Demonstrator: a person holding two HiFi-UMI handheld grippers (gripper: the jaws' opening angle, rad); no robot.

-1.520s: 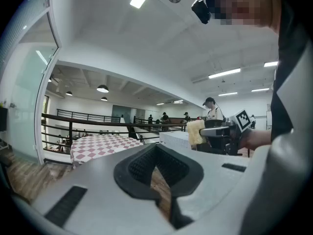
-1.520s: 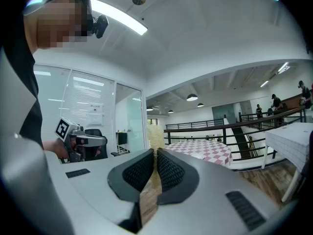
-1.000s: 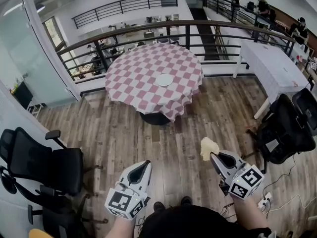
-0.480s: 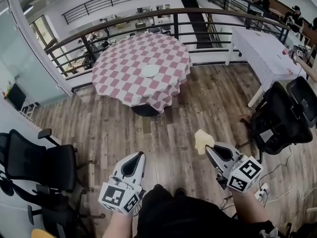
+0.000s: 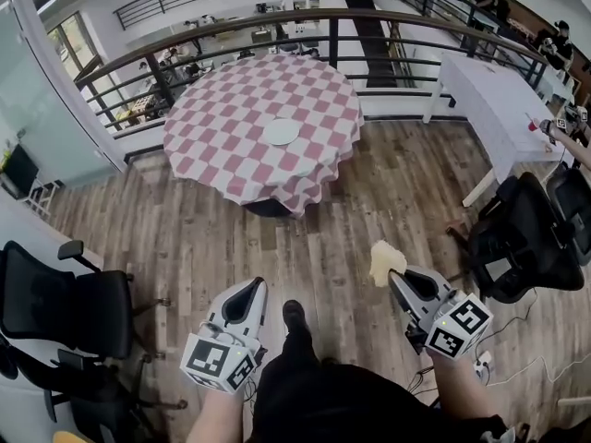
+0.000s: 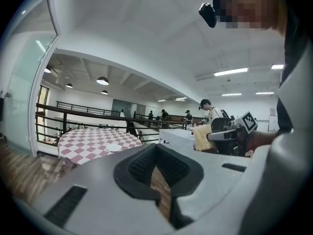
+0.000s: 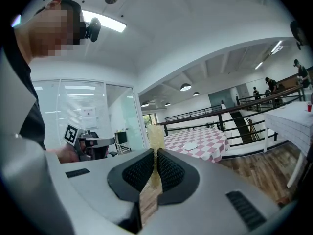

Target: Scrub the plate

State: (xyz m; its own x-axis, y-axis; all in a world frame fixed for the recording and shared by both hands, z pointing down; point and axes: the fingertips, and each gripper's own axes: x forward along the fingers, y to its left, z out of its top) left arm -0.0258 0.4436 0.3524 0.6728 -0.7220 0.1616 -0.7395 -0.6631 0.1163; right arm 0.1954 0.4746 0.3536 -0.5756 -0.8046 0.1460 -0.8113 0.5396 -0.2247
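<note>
My right gripper point(image 5: 394, 278) has its jaws closed on a yellow sponge point(image 5: 385, 261). In the right gripper view the pads point(image 7: 168, 171) clamp the sponge point(image 7: 155, 137) edge-on, so it shows as a thin strip. Its long axis runs along the jaw line, and its free end projects past the fingertips, pointing ahead toward the round table point(image 5: 222, 155).

My left gripper point(image 5: 255, 289) has its jaws brought together with nothing between them. Only wooden floor point(image 5: 342, 210) shows through the gap behind the pads point(image 6: 142, 165). Both grippers are held out over the floor and point roughly level toward the table.

The plate point(image 5: 282, 132) lies flat, face up, near the middle of the red-and-white checkered tablecloth point(image 5: 314, 100), well apart from both grippers. It is round, so it has no long axis. A railing point(image 5: 369, 21) runs behind the table.
</note>
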